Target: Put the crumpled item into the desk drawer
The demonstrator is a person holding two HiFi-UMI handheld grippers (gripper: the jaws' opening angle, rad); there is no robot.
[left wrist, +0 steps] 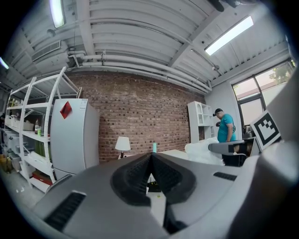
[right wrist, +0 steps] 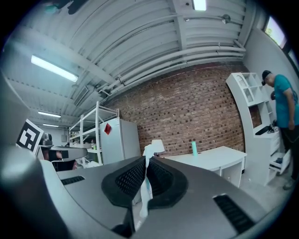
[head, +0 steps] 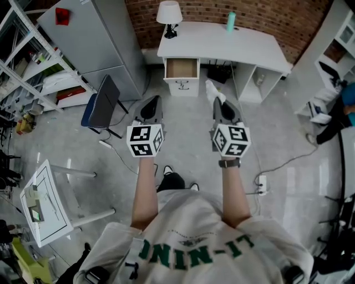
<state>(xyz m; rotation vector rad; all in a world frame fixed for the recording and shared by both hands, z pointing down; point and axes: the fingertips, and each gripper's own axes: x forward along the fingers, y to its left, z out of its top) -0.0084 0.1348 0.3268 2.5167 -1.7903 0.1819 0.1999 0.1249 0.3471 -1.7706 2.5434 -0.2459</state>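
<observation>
A white crumpled item [head: 213, 89] sticks out from the tip of my right gripper [head: 219, 103], which is shut on it. In the right gripper view the same crumpled item [right wrist: 145, 182] is a thin white strip pinched between the dark pads. My left gripper [head: 151, 101] is level with it to the left, shut with nothing in it; its jaws [left wrist: 151, 158] meet at the tip. Ahead across the floor stands a white desk [head: 244, 45] with its drawer [head: 181, 68] pulled open and showing a bare wooden bottom. Both grippers are well short of the desk.
A lamp [head: 169, 14] and a teal bottle [head: 231, 21] stand on the desk. A grey fridge [head: 94, 39] and shelving are to the left, with a dark chair [head: 102, 105] close to my left gripper. A small white table [head: 47, 202] and a power strip [head: 262, 183] lie behind. A person [right wrist: 282, 105] stands at the right shelves.
</observation>
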